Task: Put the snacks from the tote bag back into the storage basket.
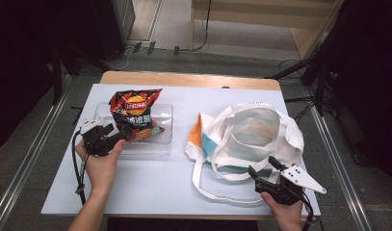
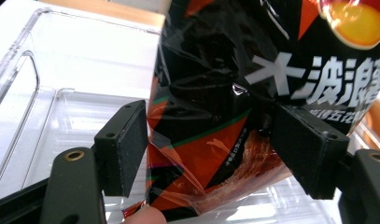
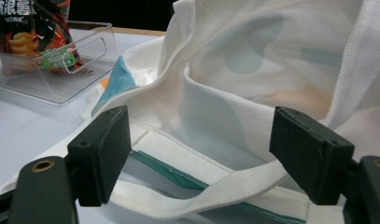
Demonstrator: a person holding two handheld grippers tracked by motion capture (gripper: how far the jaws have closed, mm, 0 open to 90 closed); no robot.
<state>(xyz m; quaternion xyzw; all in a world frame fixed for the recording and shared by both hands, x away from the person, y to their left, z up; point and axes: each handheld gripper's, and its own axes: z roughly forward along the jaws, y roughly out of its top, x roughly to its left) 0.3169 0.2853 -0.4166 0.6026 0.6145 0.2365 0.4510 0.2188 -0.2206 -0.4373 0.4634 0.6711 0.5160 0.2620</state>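
A black and orange chip bag (image 1: 135,111) stands tilted up out of a clear plastic tray (image 1: 163,137) at the table's left. My left gripper (image 1: 115,135) is shut on its lower part; in the left gripper view both pads press the chip bag (image 2: 211,121) from either side above the tray (image 2: 61,60). A white tote bag (image 1: 254,130) with teal and orange patches lies open at the right. My right gripper (image 1: 262,165) is open just in front of it. In the right gripper view a strap (image 3: 215,191) and the tote bag's rim (image 3: 192,88) lie between the jaws, untouched.
A white sheet (image 1: 150,183) covers the wooden table. Other snack packets, one of them green (image 3: 57,58), lie in the tray (image 3: 61,91). The tote's long strap (image 1: 203,185) loops toward the front edge. Dark stands and cables surround the table.
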